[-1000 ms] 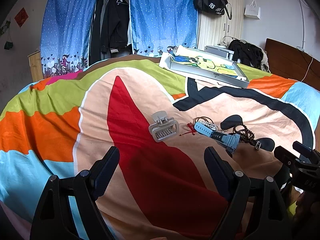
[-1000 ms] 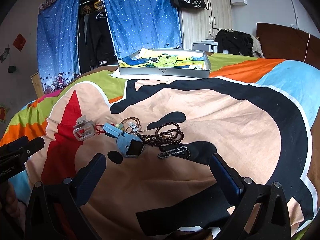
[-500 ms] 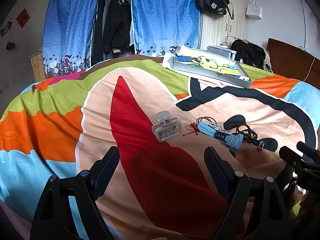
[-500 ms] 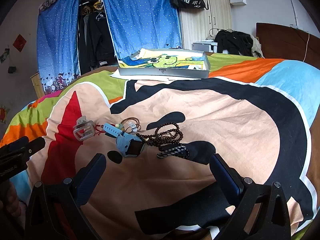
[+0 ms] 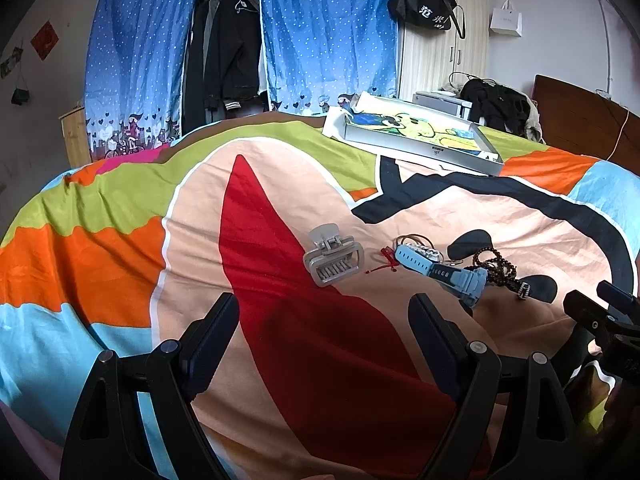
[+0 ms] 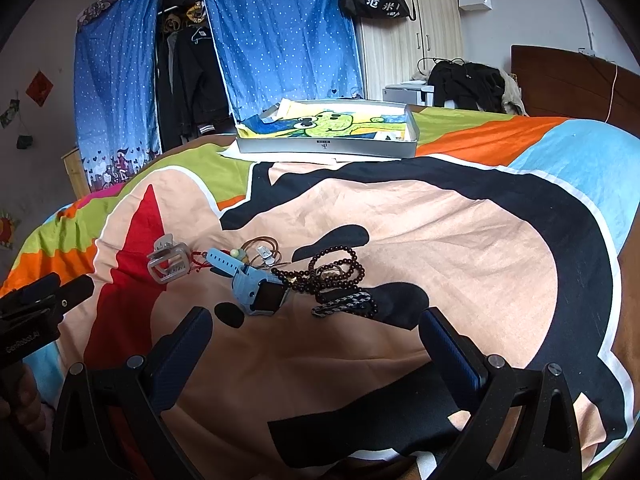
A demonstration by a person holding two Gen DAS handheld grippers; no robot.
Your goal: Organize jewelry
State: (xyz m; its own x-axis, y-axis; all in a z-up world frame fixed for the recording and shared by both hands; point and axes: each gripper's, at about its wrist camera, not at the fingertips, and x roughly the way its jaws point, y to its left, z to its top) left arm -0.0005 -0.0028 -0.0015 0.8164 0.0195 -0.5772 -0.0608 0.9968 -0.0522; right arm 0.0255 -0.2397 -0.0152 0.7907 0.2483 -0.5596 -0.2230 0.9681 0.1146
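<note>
Both tools, left [image 5: 324, 316] and right [image 6: 316, 330], hover spread apart, empty, above the bedspread [image 6: 460, 240]. Only the right view shows the blue watch's [image 6: 260, 290] dark face and the striped cord [image 6: 344, 305] by the beads [image 6: 336, 270]; the left shows the grey hair claw [image 5: 334, 260] clearly, the beads half hidden

The bedspread [image 6: 460, 240] is soft matt cloth; the hair clip [image 5: 334, 258] looks like matt grey plastic, the bead strand [image 6: 340, 272] glossy, the watch [image 6: 256, 288] smooth plastic.
</note>
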